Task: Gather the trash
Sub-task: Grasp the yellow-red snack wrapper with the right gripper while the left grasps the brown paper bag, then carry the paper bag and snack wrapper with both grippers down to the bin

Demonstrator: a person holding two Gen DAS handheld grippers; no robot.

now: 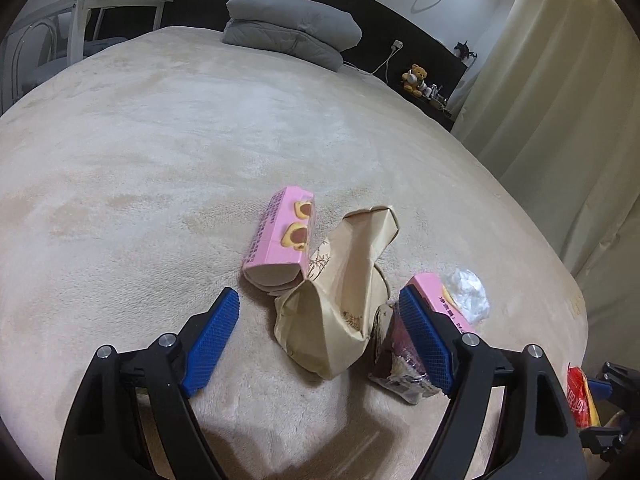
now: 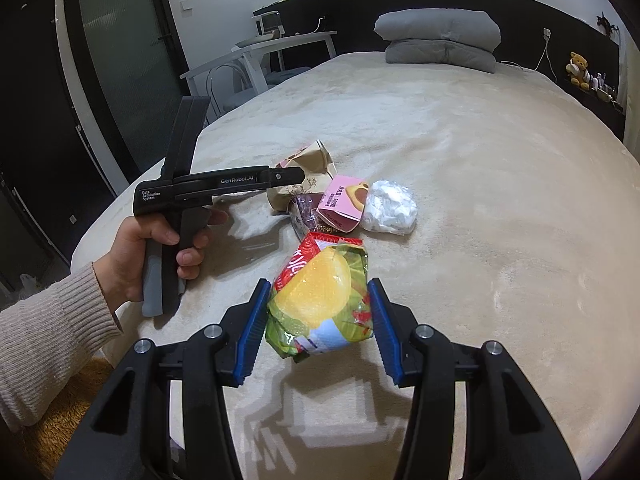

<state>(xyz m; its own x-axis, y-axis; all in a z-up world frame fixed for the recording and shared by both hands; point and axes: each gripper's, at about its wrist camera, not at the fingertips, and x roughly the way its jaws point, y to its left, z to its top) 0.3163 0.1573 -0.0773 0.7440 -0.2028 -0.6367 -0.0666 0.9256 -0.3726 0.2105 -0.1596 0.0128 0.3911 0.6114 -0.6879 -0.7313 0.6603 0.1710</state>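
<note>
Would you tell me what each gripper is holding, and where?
The right gripper clamps the snack bag across its lower sides. The left gripper is open over the paper bag, holding nothing.

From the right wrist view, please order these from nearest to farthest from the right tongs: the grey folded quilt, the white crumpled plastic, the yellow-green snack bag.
1. Yellow-green snack bag: between the fingers of the right tongs.
2. White crumpled plastic: farther up the bed, slightly right, beside the small pink box.
3. Grey folded quilt: at the head of the bed, far back.
</note>
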